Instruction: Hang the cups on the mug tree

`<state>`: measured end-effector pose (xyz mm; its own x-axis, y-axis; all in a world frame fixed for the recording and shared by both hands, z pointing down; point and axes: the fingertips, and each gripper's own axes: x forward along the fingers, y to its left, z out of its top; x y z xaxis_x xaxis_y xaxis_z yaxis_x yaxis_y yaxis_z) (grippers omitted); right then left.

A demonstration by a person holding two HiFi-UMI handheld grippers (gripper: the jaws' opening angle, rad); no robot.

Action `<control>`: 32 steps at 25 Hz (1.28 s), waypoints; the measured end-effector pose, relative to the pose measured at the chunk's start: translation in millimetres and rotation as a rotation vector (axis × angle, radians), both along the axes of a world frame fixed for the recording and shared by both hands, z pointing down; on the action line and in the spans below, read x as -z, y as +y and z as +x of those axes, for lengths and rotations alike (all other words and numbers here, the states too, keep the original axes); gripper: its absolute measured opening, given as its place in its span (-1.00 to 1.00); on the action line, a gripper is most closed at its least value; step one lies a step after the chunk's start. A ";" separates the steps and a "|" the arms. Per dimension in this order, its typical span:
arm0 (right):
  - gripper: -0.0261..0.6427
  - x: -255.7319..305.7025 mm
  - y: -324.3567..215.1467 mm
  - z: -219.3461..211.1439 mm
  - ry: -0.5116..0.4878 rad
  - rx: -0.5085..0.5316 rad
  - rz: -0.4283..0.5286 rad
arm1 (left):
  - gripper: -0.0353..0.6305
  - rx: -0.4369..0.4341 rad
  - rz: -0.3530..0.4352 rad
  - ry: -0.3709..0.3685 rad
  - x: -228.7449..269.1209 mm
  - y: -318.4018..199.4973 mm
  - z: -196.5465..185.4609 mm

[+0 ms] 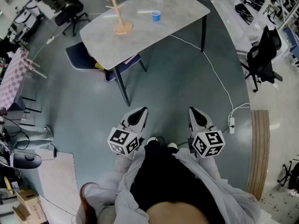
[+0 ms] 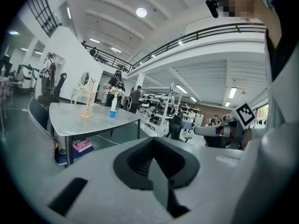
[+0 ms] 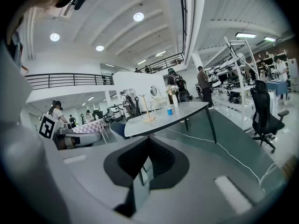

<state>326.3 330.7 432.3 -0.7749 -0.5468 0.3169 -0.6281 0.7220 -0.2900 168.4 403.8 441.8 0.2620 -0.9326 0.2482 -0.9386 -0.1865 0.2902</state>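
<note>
At twelve o'clock, well apart from both grippers, the blue cup (image 1: 156,16) is seen at three o'clock of the mug tree (image 1: 119,17). The jaws of the left gripper (image 1: 139,113), judged slightly nearer, and of the right gripper (image 1: 194,112) are held pressed together, empty.

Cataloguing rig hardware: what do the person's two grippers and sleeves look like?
The left gripper and right gripper match: pale grey bodies, tapering claws with black ribbed lining, each carrying a white cube with black square markers. The sleeves are light grey.
</note>
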 end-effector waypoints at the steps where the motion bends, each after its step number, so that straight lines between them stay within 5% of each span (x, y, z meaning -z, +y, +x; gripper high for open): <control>1: -0.89 -0.7 0.1 5.7 -0.004 0.002 -0.003 | -0.90 0.007 -0.003 0.001 -0.3 1.2 5.4; 13: -0.89 5.1 10.9 47.3 -0.044 0.069 0.033 | -0.90 0.053 0.025 0.005 2.9 15.0 74.3; 17: -0.72 12.2 11.3 53.5 -0.096 0.082 0.040 | -0.90 0.064 0.024 -0.005 7.7 18.4 82.4; 20: -0.12 16.1 10.4 55.1 -0.110 0.092 0.072 | -0.90 0.075 0.027 -0.010 8.4 19.0 84.5; 21: -0.06 15.6 10.1 54.2 -0.104 0.102 0.081 | -0.90 0.080 0.028 -0.012 8.1 18.3 84.0; 32: -0.06 -8.8 -39.4 30.1 -0.050 0.108 0.071 | -0.90 0.066 0.010 0.015 -14.6 -36.1 61.4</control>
<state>356.4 291.3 441.1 -0.8443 -0.4791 0.2403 -0.5318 0.8044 -0.2649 229.8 367.8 456.4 0.2036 -0.9503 0.2354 -0.9444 -0.1272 0.3032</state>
